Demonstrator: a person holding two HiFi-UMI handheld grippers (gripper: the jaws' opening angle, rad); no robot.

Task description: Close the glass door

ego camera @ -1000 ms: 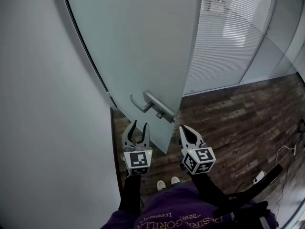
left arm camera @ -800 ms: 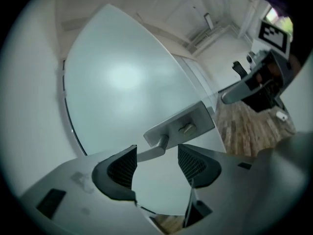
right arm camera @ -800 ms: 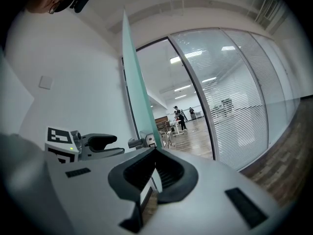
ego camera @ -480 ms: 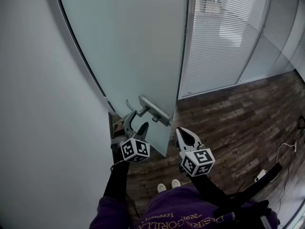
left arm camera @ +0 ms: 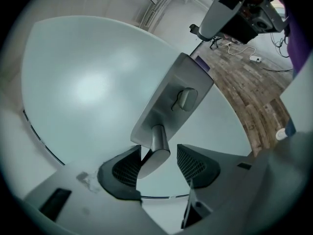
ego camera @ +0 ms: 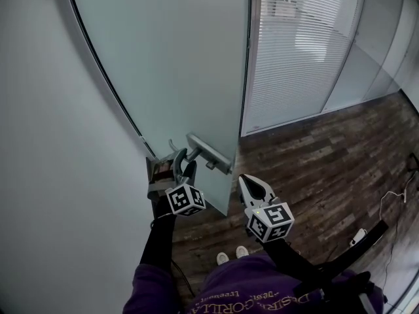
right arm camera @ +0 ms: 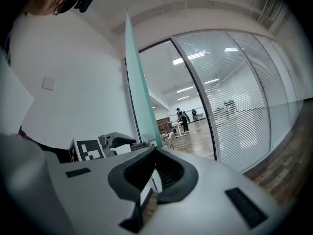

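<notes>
The glass door (ego camera: 177,64) stands open, swung in toward the person, with its free edge clear of the frame beside the slatted glass wall. The left claw (ego camera: 184,166) sits at the door handle (left arm camera: 156,143), its jaws wide but just now closing, the lever between the pads and not yet pinched. To do this well, I would close squarely on the lever's straight part without twisting it down, then move the door along its own arc rather than dragging it sideways. The right claw (ego camera: 252,188) hangs closed and empty beside the door's edge.
</notes>
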